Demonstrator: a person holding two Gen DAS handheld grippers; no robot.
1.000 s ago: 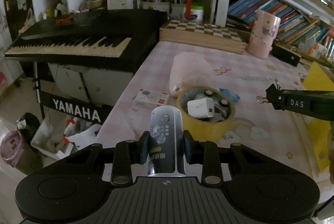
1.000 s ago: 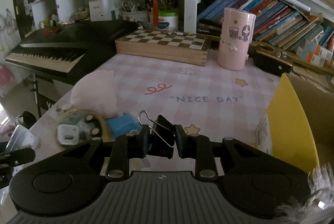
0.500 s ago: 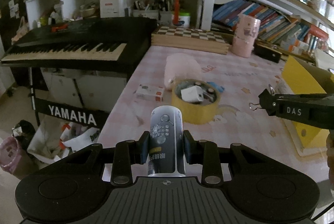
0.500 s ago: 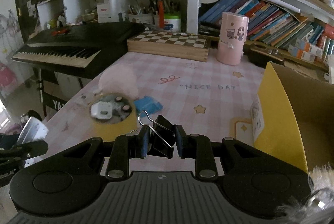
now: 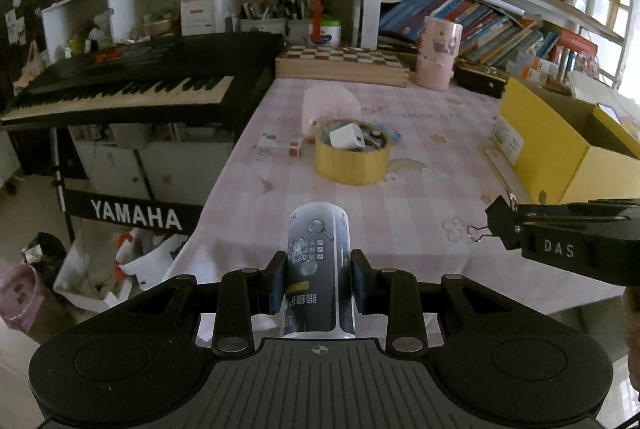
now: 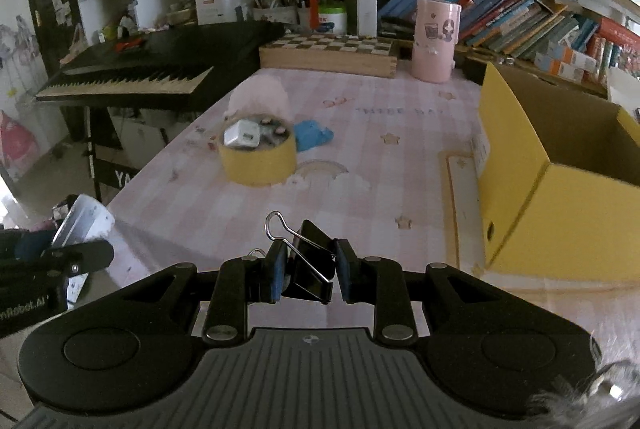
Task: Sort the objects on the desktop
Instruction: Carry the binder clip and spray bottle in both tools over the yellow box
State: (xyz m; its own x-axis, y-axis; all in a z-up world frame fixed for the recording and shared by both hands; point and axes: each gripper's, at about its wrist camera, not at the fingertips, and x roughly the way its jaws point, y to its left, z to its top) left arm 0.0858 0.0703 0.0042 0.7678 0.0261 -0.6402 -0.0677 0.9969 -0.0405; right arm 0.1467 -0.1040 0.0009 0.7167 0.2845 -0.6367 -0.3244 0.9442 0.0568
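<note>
1. Carrying is the step in hand: the left gripper [image 5: 319, 283] has its fingers pinched on a small bottle [image 5: 319, 269] with a dark printed label, and the right gripper [image 6: 306, 271] has its fingers clamped on a black binder clip [image 6: 310, 261] whose wire handles stick up.

2. Both things are off the table [image 6: 400, 189], held above its near edge, with the yellow box [image 6: 552, 157] at the right side of the table, open at the top.

3. Judging from the task, the box is the likely drop place (nothing marks it as such, so this is a guess), and the clip sits nearer to it than the bottle does.

4. The next move calls for bringing the clip over the open top of the box, clearing its tall near wall, before the fingers let go.

5. The bottle would have to cross toward the right, so the two grippers need to stay apart on the way.

6. Left on the table are a roll of tape [image 6: 258, 159] with a white charger [image 6: 241, 135] lying in it, and a blue thing [image 6: 314, 135] just beside the roll.
</note>
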